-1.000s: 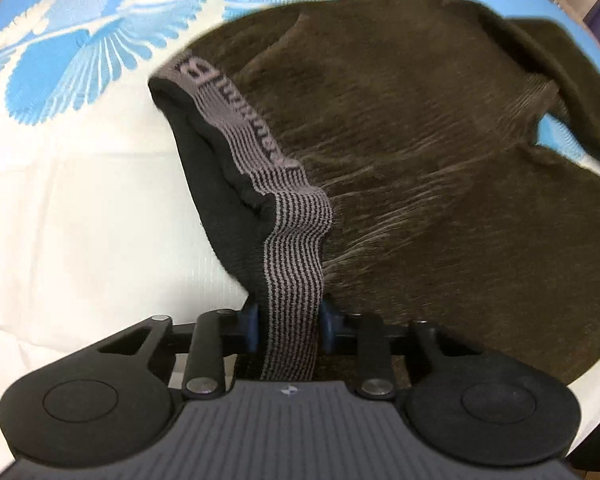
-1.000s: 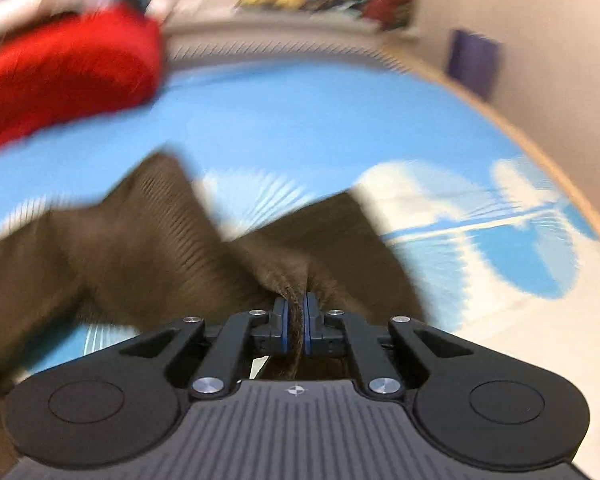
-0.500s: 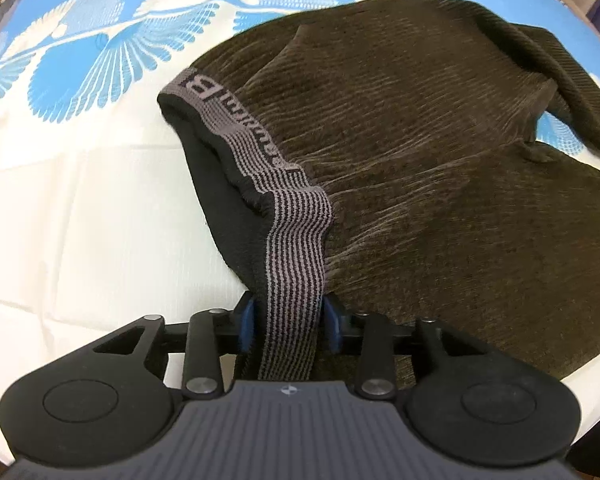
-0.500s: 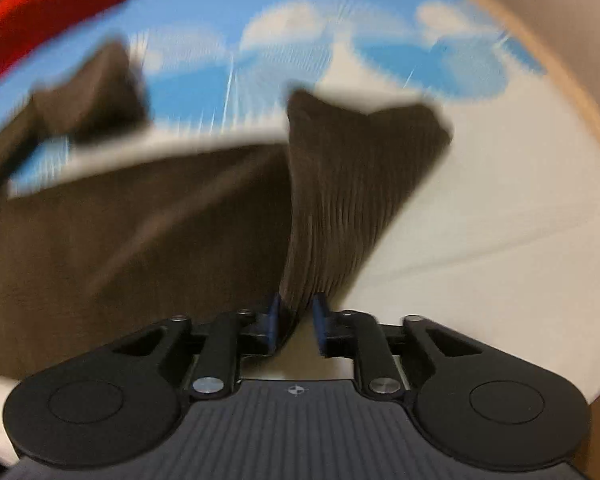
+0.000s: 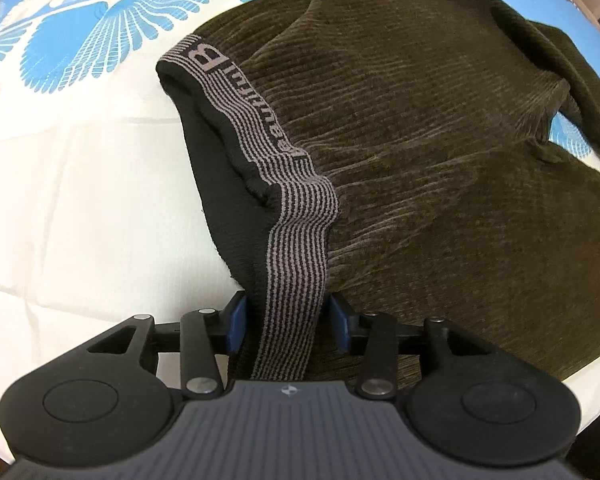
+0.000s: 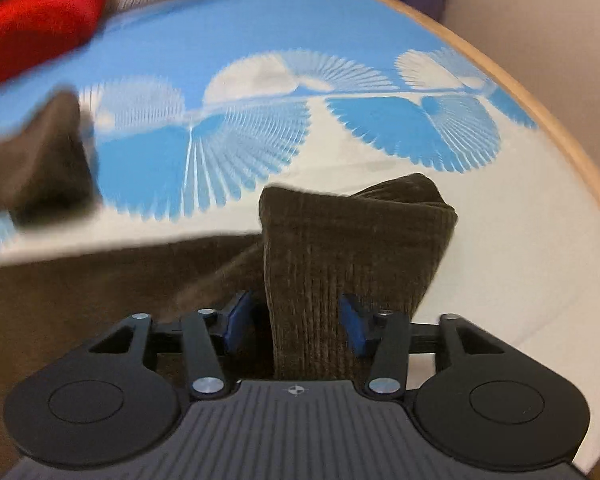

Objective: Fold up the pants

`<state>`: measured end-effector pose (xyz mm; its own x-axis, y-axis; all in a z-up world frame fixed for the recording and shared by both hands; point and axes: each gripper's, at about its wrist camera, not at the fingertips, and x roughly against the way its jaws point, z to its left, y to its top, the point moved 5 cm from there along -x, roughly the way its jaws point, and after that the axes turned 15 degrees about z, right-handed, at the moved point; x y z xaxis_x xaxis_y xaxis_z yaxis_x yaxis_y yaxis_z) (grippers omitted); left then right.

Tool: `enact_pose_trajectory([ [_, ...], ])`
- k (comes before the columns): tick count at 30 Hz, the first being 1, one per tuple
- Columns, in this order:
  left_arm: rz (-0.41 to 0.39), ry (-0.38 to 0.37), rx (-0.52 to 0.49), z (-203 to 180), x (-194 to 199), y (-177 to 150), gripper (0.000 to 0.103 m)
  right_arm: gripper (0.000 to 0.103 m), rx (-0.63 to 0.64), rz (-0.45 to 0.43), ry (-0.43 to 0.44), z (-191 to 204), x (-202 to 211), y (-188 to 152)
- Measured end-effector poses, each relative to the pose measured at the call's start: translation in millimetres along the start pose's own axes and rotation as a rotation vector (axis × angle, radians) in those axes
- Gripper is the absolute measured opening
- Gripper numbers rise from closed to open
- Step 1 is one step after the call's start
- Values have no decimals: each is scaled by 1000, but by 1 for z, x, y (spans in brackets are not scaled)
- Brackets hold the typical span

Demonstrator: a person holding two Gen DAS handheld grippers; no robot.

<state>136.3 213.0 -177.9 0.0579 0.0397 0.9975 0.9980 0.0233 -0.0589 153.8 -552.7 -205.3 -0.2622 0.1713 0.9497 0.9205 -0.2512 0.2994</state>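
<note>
Left wrist view: a large "B" is read on the striped grey elastic waistband (image 5: 296, 236), which is flanked by the wide left gripper (image 5: 287, 322); ribbed brown corduroy pants (image 5: 440, 152) are spread on the blue-white fan-print bedsheet (image 5: 72, 128). Right wrist view: a bunched leg end (image 6: 352, 248) is seen between the parted fingers of the right gripper (image 6: 296, 320), with blurred red cloth (image 6: 32, 28) far left.

Left wrist view: sharp, evenly lit, soft indoor light, no glare; pants (image 5: 440, 152) ribbing crisp; fisheye bends bedsheet (image 5: 60, 168) at edges. Right wrist view: motion blur at 9 to 11 o'clock, red cloth (image 6: 32, 24) smeared; centre sharper; rim curved.
</note>
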Motion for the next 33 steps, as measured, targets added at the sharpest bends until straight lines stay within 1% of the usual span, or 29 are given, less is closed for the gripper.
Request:
enact_pose_trajectory([
  [1, 1, 5, -7, -1, -2, 1, 43, 7, -52, -21, -7, -9, 7, 2],
  [3, -1, 14, -27, -2, -2, 1, 38, 6, -249, -128, -37, -47, 33, 5],
  [4, -1, 11, -36, -4, -2, 1, 37, 6, -343, -171, -60, -67, 45, 1],
  [5, -1, 4, -49, -7, -1, 0, 36, 6, -442, -198, -78, -89, 56, -9],
  [6, -3, 1, -67, -10, -1, -1, 35, 6, -505, -196, -90, -104, 60, -19],
  [8, -10, 7, -95, -15, 0, -4, 34, 6, -600, -121, -116, -128, 54, -45],
  [10, -14, 56, -118, -16, 0, -8, 33, 6, -659, 5, -68, -141, 34, -67],
  [12, -7, 78, -117, -14, 0, -11, 33, 6, -692, 159, -19, -147, 8, -90],
  [13, -3, 82, -116, -12, 1, -12, 33, 7, -732, 217, 5, -151, -2, -102],
  [14, 1, 84, -119, -13, 1, -12, 33, 9, -779, 238, 21, -155, -4, -109],
  [15, 4, 84, -125, -14, 2, -14, 34, 11, -816, 230, 25, -160, -2, -113],
  [16, 8, 85, -130, -14, 2, -14, 34, 14, -836, 203, 8, -163, 4, -113],
  [19, 11, 94, -114, -13, 8, -12, 39, 21, -790, 54, -160, -168, 36, -98],
  [20, 1, 99, -112, -14, 13, -11, 41, 23, -772, -16, -206, -166, 49, -89],
  [21, -15, 106, -109, -15, 18, -12, 42, 24, -759, -78, -216, -161, 60, -81],
  [22, -36, 116, -104, -15, 24, -11, 42, 27, -736, -140, -200, -153, 70, -72],
  [23, -62, 130, -96, -15, 31, -9, 42, 30, -698, -193, -163, -144, 78, -64],
  [25, -109, 148, -77, -17, 44, -5, 42, 34, -604, -261, -69, -115, 86, -41],
  [26, -133, 152, -66, -19, 50, -2, 42, 36, -549, -280, 7, -94, 87, -29],
  [29, -192, 143, -41, -31, 64, 10, 42, 37, -469, -283, 278, -39, 86, -2],
  [30, -218, 145, -38, -36, 68, 13, 42, 37, -453, -279, 355, -23, 84, 8],
  [32, -282, 137, -41, -50, 80, 22, 42, 37, -412, -280, 464, 11, 86, 26],
  [33, -319, 124, -37, -59, 86, 26, 41, 37, -394, -284, 490, 28, 88, 32],
])
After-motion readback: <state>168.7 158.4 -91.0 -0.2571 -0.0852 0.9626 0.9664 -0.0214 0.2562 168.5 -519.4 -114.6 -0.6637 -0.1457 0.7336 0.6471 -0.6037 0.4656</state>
